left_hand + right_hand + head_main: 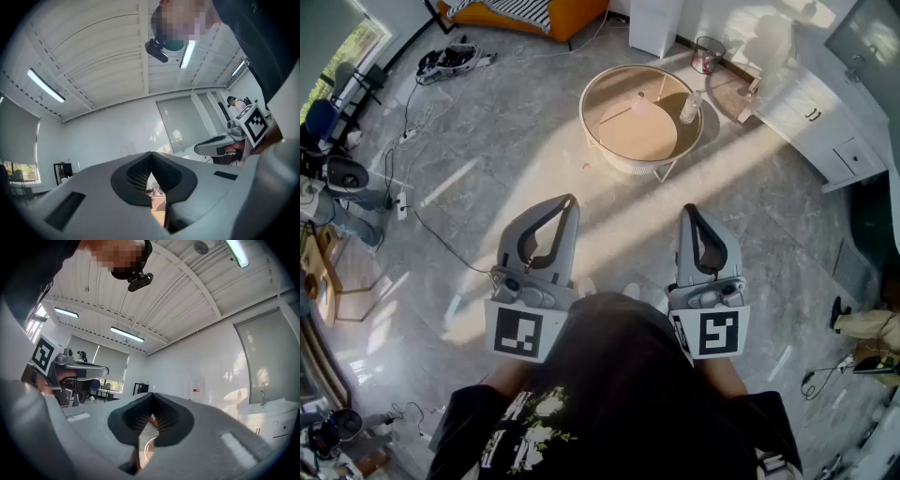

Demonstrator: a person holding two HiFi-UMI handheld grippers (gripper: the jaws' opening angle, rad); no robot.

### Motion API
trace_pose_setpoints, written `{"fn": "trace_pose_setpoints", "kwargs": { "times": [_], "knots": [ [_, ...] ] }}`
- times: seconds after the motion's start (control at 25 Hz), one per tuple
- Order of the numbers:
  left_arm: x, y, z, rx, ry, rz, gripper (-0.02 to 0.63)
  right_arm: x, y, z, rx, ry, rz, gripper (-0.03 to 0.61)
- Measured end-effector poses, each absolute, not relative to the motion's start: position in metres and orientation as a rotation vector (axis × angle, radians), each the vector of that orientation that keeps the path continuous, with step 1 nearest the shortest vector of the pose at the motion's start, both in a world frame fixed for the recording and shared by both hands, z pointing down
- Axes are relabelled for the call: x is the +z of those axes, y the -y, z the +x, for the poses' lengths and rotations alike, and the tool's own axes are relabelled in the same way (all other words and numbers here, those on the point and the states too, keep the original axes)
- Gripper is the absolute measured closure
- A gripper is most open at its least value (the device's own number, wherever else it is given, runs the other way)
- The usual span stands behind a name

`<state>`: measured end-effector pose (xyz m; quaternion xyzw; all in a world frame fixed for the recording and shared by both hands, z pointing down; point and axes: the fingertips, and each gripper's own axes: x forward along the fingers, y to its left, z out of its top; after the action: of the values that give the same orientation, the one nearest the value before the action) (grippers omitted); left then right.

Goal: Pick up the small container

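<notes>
Head view: a round wooden surface (609, 157) is seen in the upper centre of the frame, and on it a small pinkish container (639, 104) stands near the middle, with a clear bottle (691, 107) just beside it towards the right. The small pinkish item is judged to be the task's thing, though little of its shape can be made out at this range. The left hand-held gripper (571, 201) and the right hand-held gripper (687, 208) are held close to the person's body in the lower half of the frame, over the grey tiled floor (487, 187) and well apart from the surface. In each gripper view the jaws are seen brought together at their tips, with nothing held between them; only a sliver of the far surface is glimpsed through the gap below the tips. The step in hand is judged to be the approach: no reach has been made and the container is untouched. For the next move, the surface would have to be walked up to, one hand-held gripper would have to be spread wide, lowered to the container's height and brought around its sides without the neighbouring bottle being knocked.
</notes>
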<state>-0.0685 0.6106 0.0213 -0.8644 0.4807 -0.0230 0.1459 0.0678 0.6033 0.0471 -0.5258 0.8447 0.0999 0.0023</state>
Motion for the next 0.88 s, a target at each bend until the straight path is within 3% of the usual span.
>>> {"fn": "trace_pose_setpoints", "kwargs": {
  "times": [0.88],
  "knots": [
    [0.062, -0.615, -0.016, -0.214, -1.412, -2.488, 0.601, 0.093, -0.605, 0.126, 0.306, -2.826, -1.538, 0.583]
  ]
}}
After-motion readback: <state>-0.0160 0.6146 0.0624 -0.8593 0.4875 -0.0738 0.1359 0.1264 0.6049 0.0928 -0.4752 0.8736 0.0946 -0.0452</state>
